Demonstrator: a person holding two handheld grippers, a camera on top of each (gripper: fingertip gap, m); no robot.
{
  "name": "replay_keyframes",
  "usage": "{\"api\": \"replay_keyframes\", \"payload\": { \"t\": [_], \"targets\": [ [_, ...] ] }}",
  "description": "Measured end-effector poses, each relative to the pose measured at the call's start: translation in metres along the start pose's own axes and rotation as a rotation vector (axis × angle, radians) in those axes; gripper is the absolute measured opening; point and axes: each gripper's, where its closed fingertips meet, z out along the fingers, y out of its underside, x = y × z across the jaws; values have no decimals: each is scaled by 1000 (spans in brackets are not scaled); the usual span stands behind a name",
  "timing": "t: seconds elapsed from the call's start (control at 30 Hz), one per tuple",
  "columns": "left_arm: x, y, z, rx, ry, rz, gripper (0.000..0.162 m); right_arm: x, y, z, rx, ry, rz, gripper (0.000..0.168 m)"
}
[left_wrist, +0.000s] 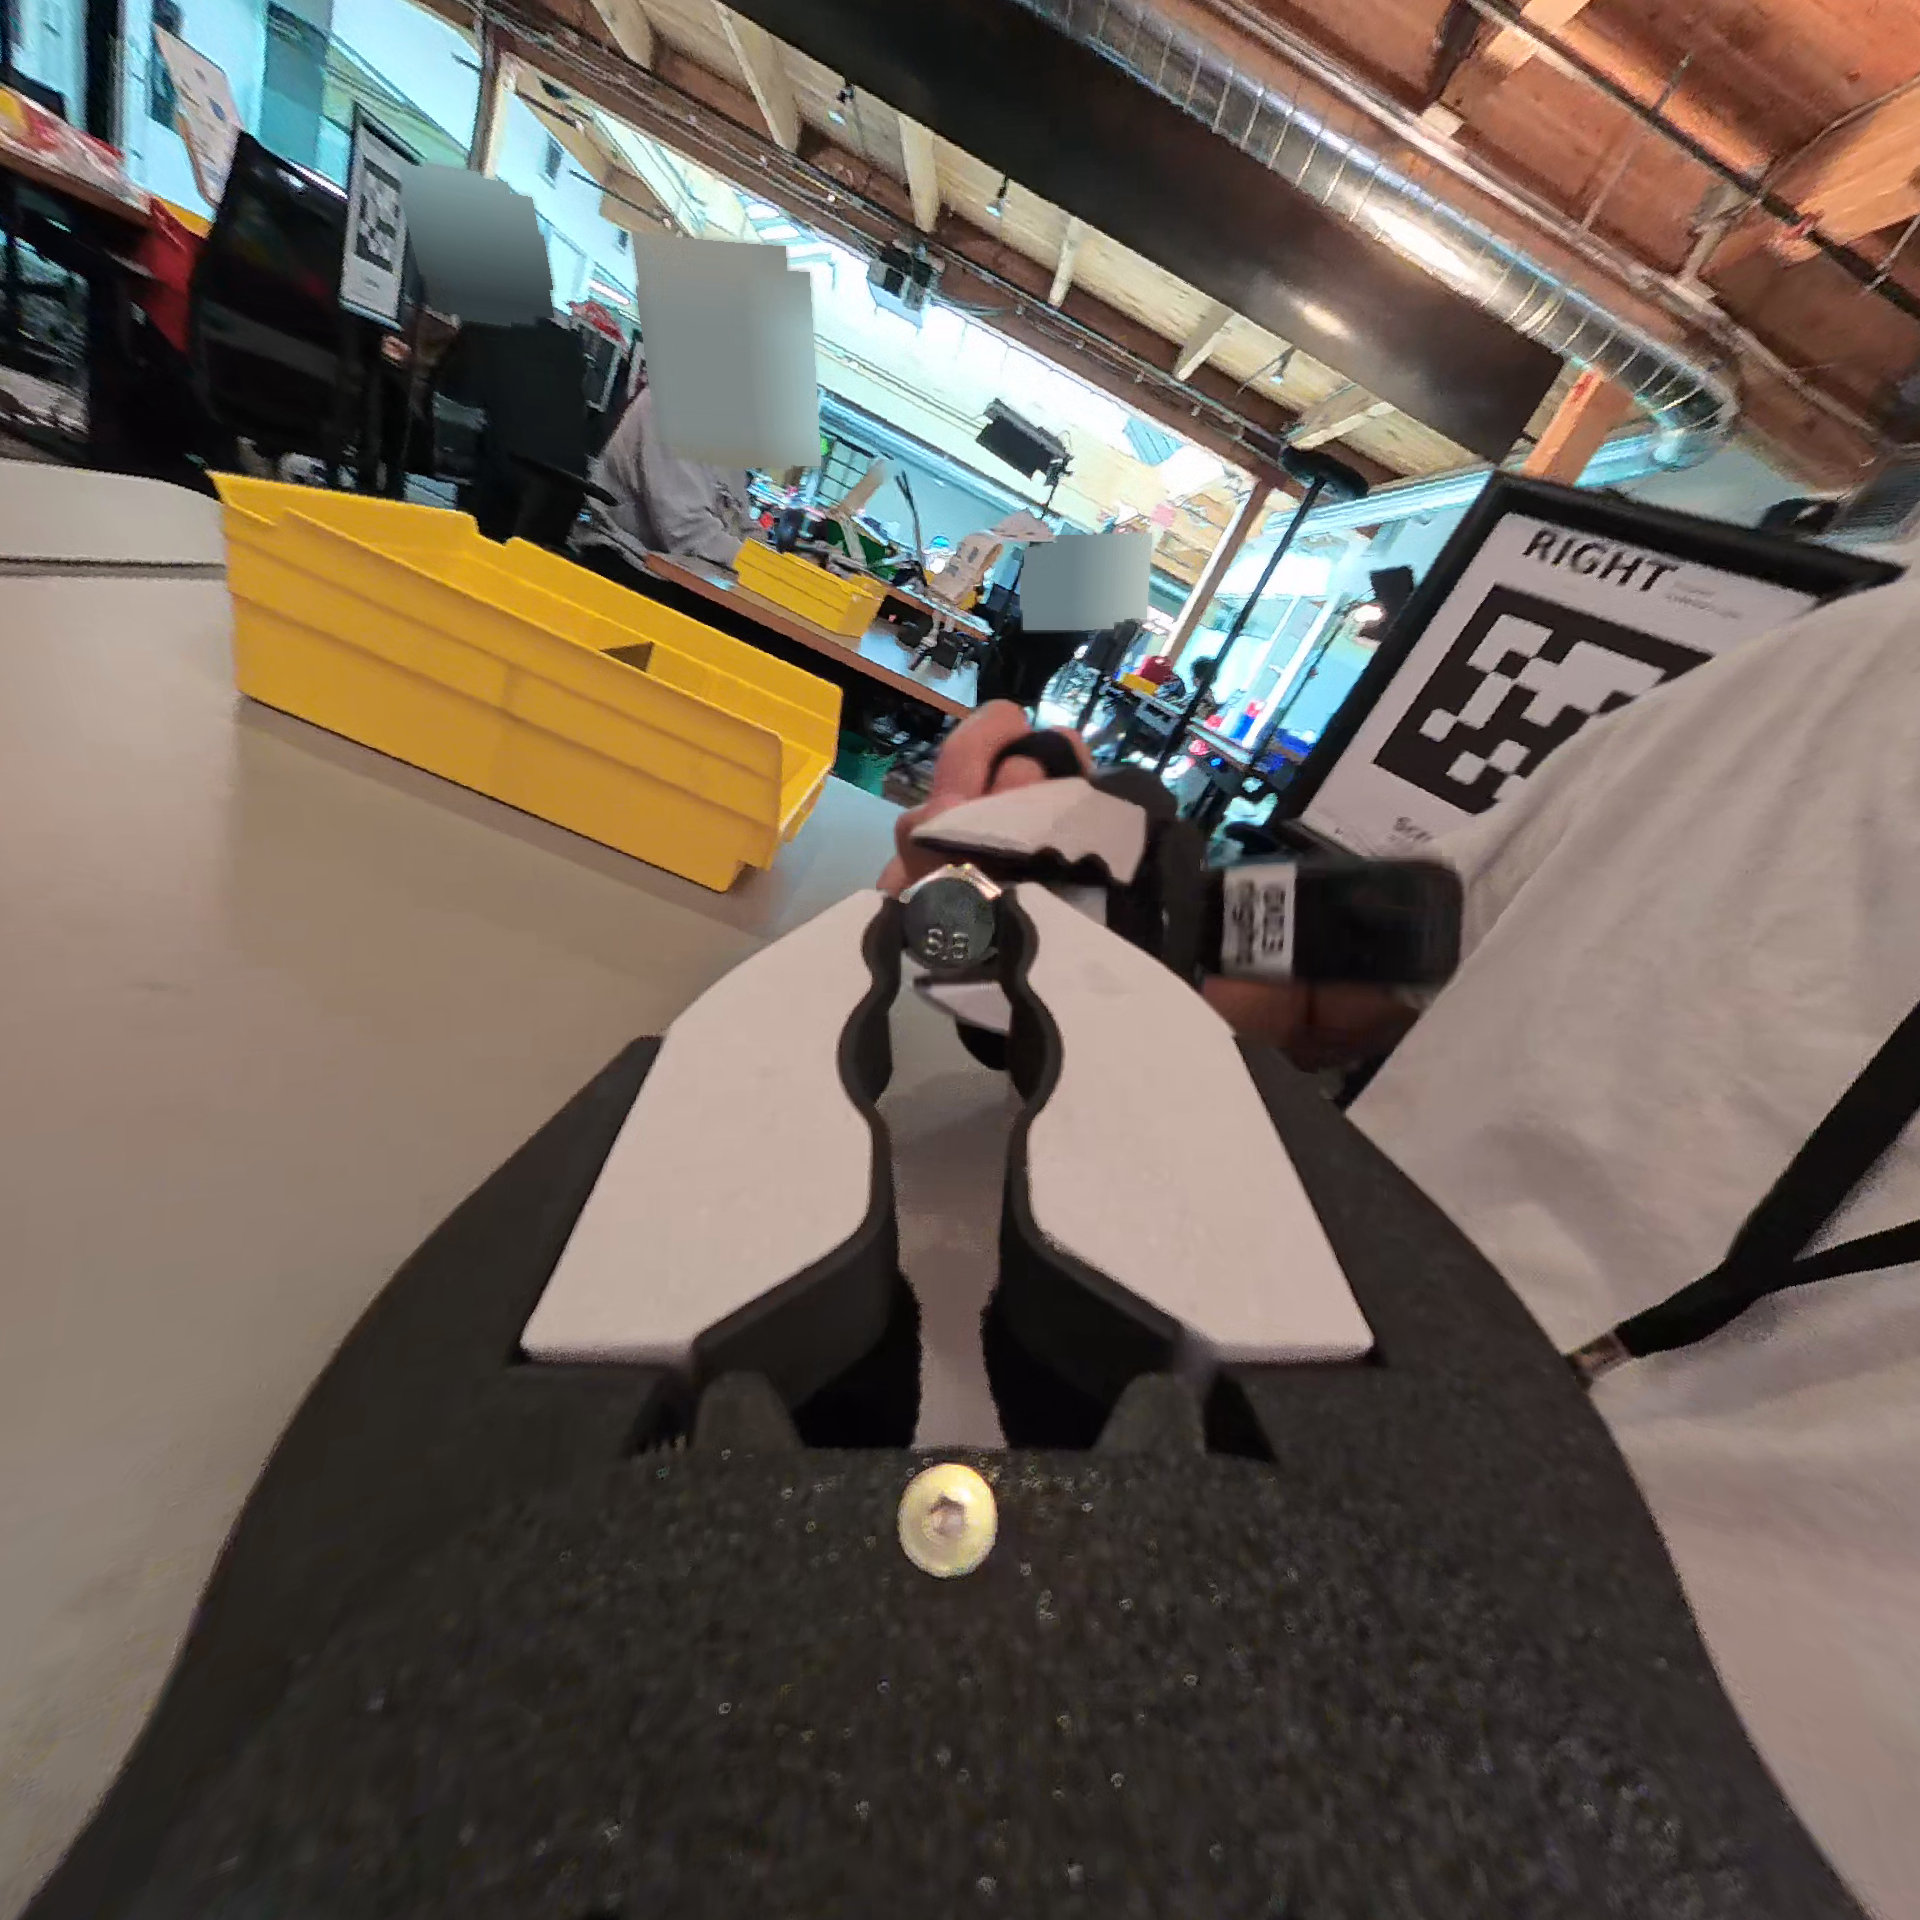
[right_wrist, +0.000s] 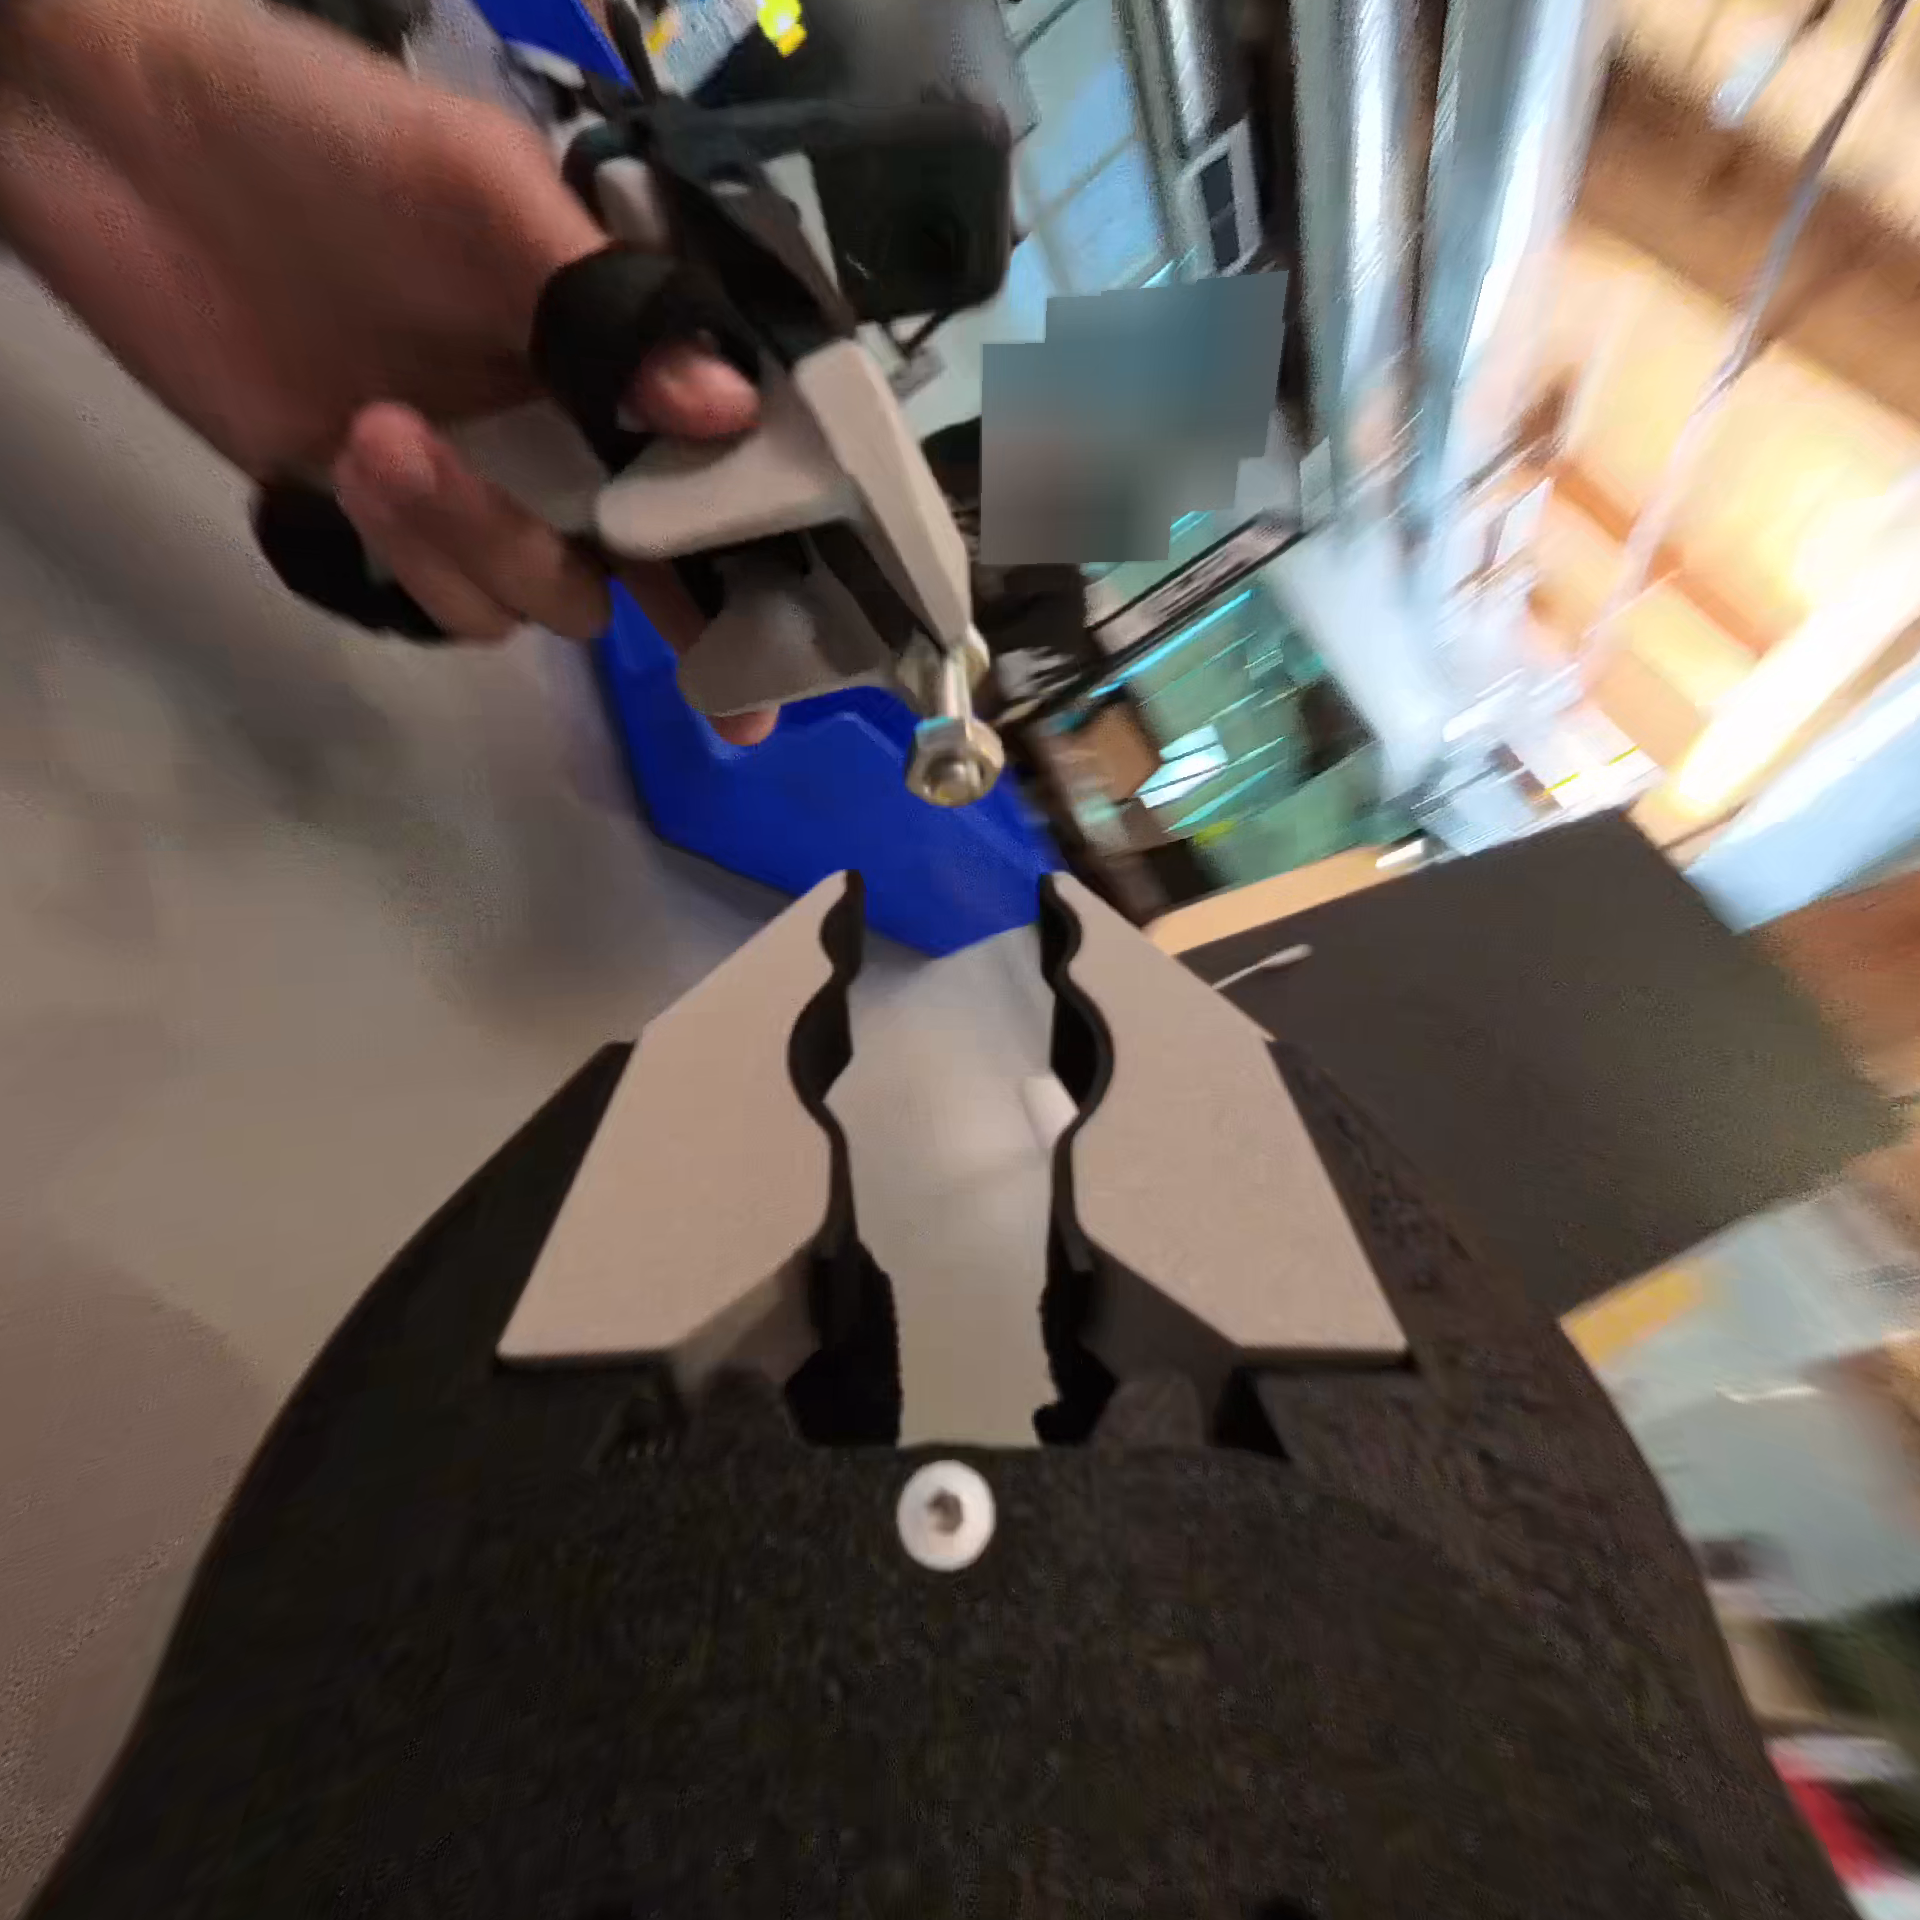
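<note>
While the left gripper (left_wrist: 951, 940) is clamped on a silver hex-head steel bolt (left_wrist: 948, 928) with a nut (right_wrist: 953, 764) at 12 o'clock of the empty, spread right gripper (right_wrist: 951, 914), such a thin tip grip could let it twist loose.

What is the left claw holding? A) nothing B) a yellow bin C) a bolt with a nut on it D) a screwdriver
C: the left claw is shut on the bolt by its head; the right wrist view shows a nut on the shank, while the right claw is open and empty.
</note>
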Motion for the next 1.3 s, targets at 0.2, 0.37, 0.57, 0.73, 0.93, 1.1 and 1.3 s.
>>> {"api": "replay_keyframes", "payload": {
  "t": [0.2, 0.37, 0.57, 0.73, 0.93, 1.1, 1.3],
  "targets": [
    [3, 2, 5, -56, -31, 177, 17, -21, 10, 5, 29, -525, 1117, 37],
    [12, 4, 24, -79, 54, 276, 17, 18, -7, -20, 390, -863, 1917, 36],
    [12, 16, 58, -154, 158, 353, 17, 19, 3, -44, 406, -804, 2043, 37],
    [12, 23, 86, -189, 245, 340, 17, 18, 14, -65, 321, -643, 1960, 16],
    [14, 25, 102, -209, 350, 187, 17, 24, 20, -80, 141, -307, 1393, 16],
    [18, 29, 101, -227, 454, -104, 17, 22, 18, -84, -133, -8, 370, 16],
    [12, 20, 83, -161, 404, -176, 17, 22, 8, -66, -291, 352, -785, 17]
  ]
}}
